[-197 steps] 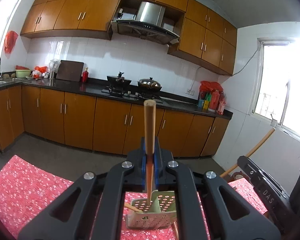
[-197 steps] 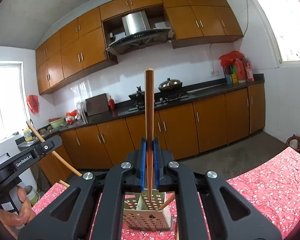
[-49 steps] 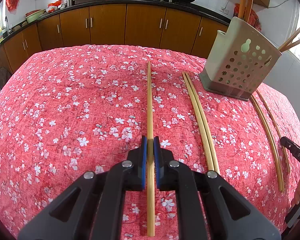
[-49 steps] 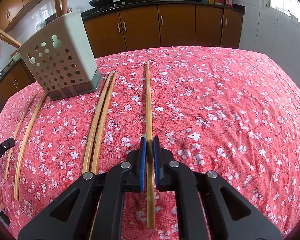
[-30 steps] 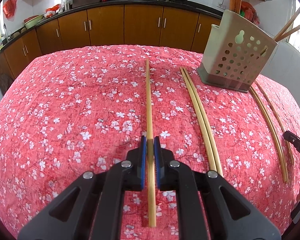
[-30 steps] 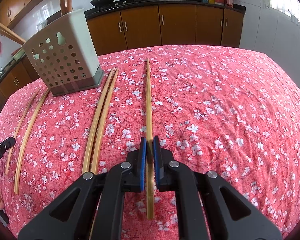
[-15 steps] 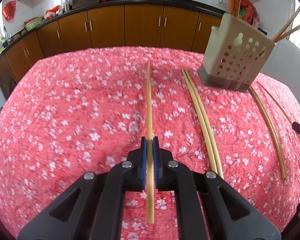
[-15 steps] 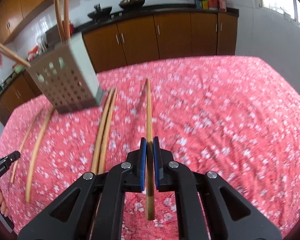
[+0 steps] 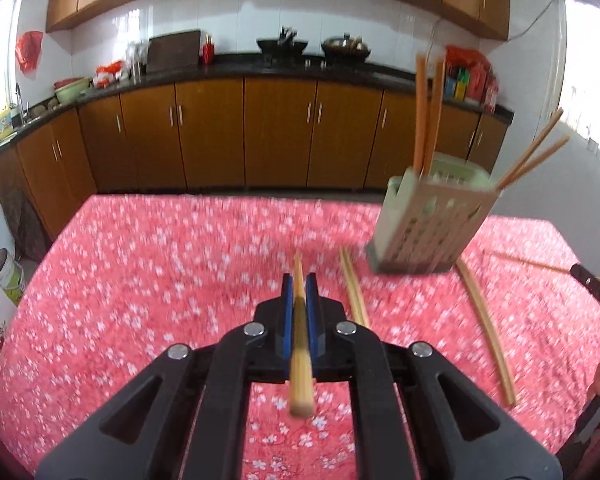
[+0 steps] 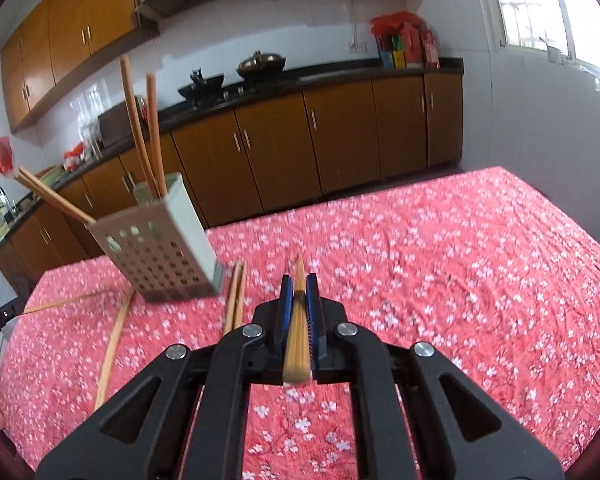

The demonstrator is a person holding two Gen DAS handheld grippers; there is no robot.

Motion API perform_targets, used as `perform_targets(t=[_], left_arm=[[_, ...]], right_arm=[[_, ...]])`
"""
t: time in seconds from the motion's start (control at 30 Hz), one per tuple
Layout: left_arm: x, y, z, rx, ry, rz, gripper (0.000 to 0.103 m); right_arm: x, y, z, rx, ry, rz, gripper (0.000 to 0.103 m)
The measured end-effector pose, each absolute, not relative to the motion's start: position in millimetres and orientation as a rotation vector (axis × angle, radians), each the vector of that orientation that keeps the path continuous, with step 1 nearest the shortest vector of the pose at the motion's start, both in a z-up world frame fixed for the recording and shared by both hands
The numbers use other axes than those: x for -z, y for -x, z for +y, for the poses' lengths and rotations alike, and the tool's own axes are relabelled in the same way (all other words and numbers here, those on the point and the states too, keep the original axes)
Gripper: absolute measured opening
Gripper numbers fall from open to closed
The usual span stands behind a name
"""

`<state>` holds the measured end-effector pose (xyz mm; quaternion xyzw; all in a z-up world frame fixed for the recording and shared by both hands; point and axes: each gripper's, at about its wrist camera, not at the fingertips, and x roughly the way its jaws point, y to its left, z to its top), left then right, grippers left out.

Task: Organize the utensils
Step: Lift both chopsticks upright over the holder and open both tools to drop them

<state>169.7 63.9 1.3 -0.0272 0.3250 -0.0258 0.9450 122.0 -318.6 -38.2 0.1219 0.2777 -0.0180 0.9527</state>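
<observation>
My left gripper (image 9: 299,285) is shut on a bamboo chopstick (image 9: 300,344) and holds it above the red flowered tablecloth (image 9: 140,280). My right gripper (image 10: 299,285) is shut on another bamboo chopstick (image 10: 297,336), also lifted off the cloth. The perforated grey utensil holder (image 9: 428,224) stands ahead to the right in the left wrist view and to the left in the right wrist view (image 10: 160,248). It holds several chopsticks (image 9: 428,120). A pair of chopsticks (image 9: 354,288) lies on the cloth beside it.
More loose chopsticks (image 9: 486,324) lie right of the holder in the left wrist view. Kitchen cabinets (image 9: 220,136) run behind the table. The other gripper's tip (image 9: 596,288) shows at the right edge. The table's far edge (image 10: 420,188) is near.
Both grippers have lifted their chopsticks off the cloth and tilted up, so the view now shows the cabinets and the holder farther ahead.
</observation>
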Motion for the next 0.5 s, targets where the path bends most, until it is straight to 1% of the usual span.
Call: perform_targets(t=[0.23, 0.5], left_arm=[[-38.9, -160.4, 66.0, 0.058, 0.099, 0.551, 0.007], [-50.2, -158.7, 64.9, 0.05, 0.102, 0.528, 0.007]], right_arm=[[18.1, -117.2, -323.2, 0.055, -0.259, 0.495, 0.008], [3.3, -114.3, -324.3, 0.059, -0.258, 0.452, 0.008]])
